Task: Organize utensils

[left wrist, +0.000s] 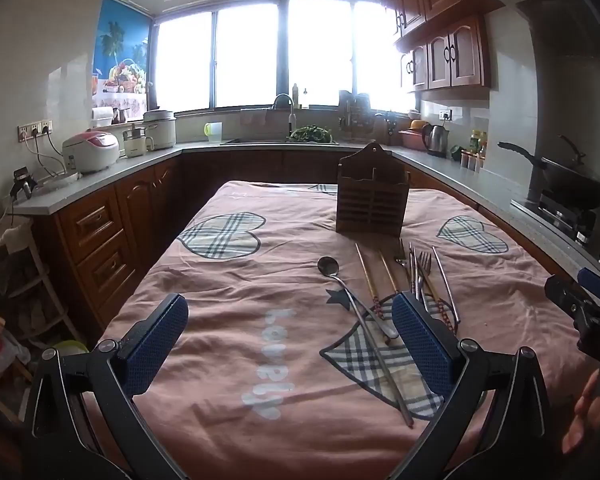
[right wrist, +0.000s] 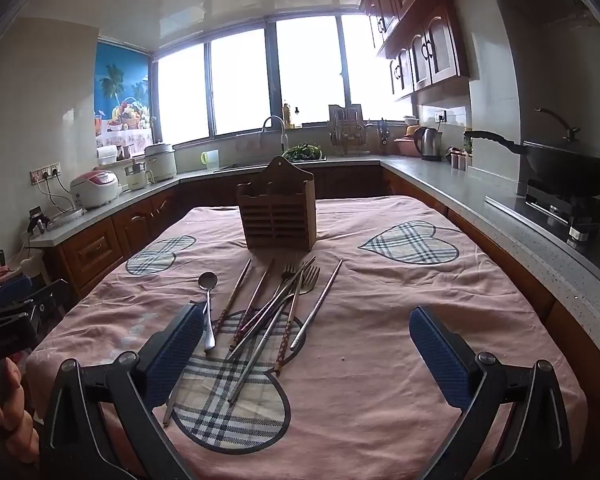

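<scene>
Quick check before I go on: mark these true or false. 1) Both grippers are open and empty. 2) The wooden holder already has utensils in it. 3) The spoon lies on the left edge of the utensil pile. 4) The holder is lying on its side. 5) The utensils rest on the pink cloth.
1) True: the left gripper and right gripper stand wide open, nothing between the pads.
2) False: no utensil shows in the wooden holder.
3) True: the spoon lies left of the chopsticks and forks.
4) False: it stands upright.
5) True: all lie on the pink cloth.
</scene>
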The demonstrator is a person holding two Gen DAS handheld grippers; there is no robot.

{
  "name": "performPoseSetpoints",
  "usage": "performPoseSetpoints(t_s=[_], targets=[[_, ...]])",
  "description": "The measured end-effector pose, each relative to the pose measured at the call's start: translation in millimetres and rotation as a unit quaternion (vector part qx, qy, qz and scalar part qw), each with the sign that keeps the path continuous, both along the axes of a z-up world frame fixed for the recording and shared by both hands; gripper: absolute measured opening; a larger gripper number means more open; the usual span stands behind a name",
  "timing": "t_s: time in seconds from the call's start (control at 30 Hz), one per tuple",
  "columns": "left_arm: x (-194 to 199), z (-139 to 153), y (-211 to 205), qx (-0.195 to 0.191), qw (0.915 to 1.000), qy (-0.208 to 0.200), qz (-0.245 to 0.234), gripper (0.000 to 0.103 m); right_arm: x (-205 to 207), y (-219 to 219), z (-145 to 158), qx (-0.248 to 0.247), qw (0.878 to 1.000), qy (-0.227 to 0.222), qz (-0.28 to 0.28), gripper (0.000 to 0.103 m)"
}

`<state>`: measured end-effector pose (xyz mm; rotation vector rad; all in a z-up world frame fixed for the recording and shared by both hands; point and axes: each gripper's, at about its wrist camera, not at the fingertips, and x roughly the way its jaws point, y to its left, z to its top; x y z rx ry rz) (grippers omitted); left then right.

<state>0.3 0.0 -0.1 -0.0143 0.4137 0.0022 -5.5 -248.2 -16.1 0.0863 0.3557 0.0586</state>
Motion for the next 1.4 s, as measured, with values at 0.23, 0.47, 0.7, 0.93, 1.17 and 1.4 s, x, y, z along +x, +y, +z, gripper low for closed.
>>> performPoseSetpoints(t_s=[0.23, 0.47, 0.7, 0.93, 1.17, 1.4], targets=[[0, 0, 0, 0.0, 1.0, 0.0, 0.002, 0.103, 0, 2, 0, 0.0, 1.0, 0.002, 0.003, 0.103], [5, -6, -2, -0.002, 1.0, -0.001, 0.003, 0.103, 1, 3, 1, 0.0, 1.0, 0.003, 0.004, 0.103], [7, -5, 0, -0.004, 1.0, 0.005, 0.001, 0.103, 1, 4, 1, 0.0, 1.0, 0.005, 0.006, 0.103], [14, -7, 3, -0.011, 0.9997, 0.021, -0.002, 0.103, 7, 4, 1, 0.003, 1.0, 0.012, 0.01, 0.103], [45, -15, 11, -0.022, 0.9979, 0.06, -0.01, 0.103, 22, 0, 0, 0.006, 1.0, 0.024, 0.015, 0.103], [86, -23, 8, -0.025, 0.9925, 0.117, -0.025, 0.103, 49, -6, -4, 0.022, 0.998, 0.05, 0.025, 0.102]])
